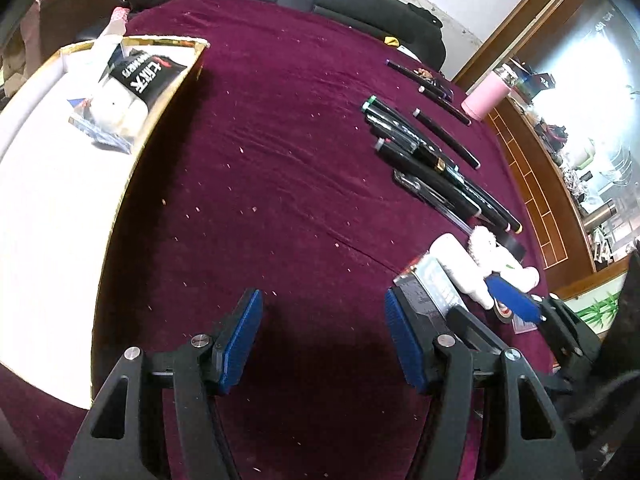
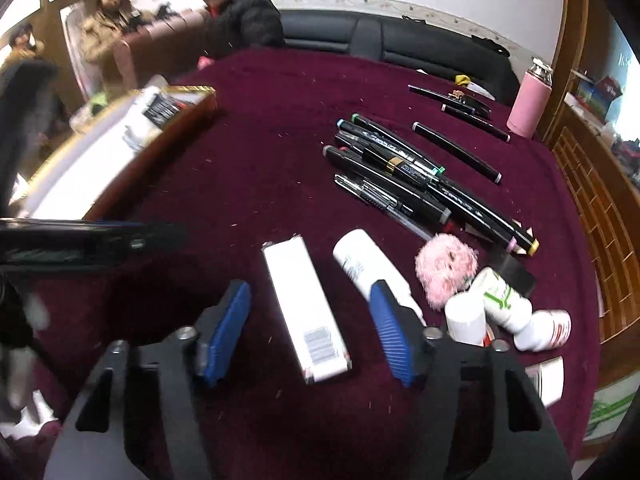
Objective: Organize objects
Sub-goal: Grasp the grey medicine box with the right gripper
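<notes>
Both grippers have their blue fingers apart and grasp nothing. Under the right gripper (image 2: 310,336) lies a white box (image 2: 306,316), between the fingers (image 2: 390,338), but they do not touch it. Bare red cloth (image 1: 280,140) lies under the left gripper (image 1: 324,342). Black pens (image 2: 416,176) lie in a pile behind the box. A gold tray (image 1: 52,208) sits at the left.

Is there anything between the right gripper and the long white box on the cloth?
Nothing visible. The long white box lies directly between the open pads of the right gripper, untouched; the white tube lies just beside.
</notes>
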Motion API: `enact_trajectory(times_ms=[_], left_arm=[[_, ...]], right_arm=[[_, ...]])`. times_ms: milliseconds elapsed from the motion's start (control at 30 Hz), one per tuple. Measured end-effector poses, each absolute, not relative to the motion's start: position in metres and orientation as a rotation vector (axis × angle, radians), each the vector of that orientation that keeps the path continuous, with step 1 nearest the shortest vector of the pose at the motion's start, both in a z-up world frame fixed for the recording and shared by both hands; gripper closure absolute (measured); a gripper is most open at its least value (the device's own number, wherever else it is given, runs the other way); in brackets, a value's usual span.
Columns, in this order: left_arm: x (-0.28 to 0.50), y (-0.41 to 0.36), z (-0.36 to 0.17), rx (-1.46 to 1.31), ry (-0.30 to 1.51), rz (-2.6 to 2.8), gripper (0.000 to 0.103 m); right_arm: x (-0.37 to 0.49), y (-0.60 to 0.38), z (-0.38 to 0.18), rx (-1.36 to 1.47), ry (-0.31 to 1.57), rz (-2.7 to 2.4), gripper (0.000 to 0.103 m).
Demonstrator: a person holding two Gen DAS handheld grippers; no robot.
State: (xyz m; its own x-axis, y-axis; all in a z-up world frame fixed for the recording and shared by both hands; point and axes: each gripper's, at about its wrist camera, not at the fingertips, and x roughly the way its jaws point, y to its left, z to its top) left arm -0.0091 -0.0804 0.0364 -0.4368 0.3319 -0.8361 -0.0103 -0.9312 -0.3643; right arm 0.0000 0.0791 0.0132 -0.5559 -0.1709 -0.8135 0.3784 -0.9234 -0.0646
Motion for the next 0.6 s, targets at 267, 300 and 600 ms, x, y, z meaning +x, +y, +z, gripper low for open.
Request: enact_trajectory(times_ms=[267, 300, 600], left_arm=[[-0.025, -0.031, 0.059, -1.31, 0.04, 2.389, 0.046], [-0.027, -0.019, 0.062, -1.243, 0.13, 2.359, 0.046], [-0.051, 0.067, 0.067, -0.85, 0.631, 2.069, 0.046]], right_arm=[[0.008, 0.108, 0.017, 1.347, 0.179, -2.479, 0.078], [0.014, 0.121, 0.021, 1.346, 0.127, -2.484, 0.078], [0.064, 0.217, 0.04, 1.346, -0.294, -2.5, 0.078]])
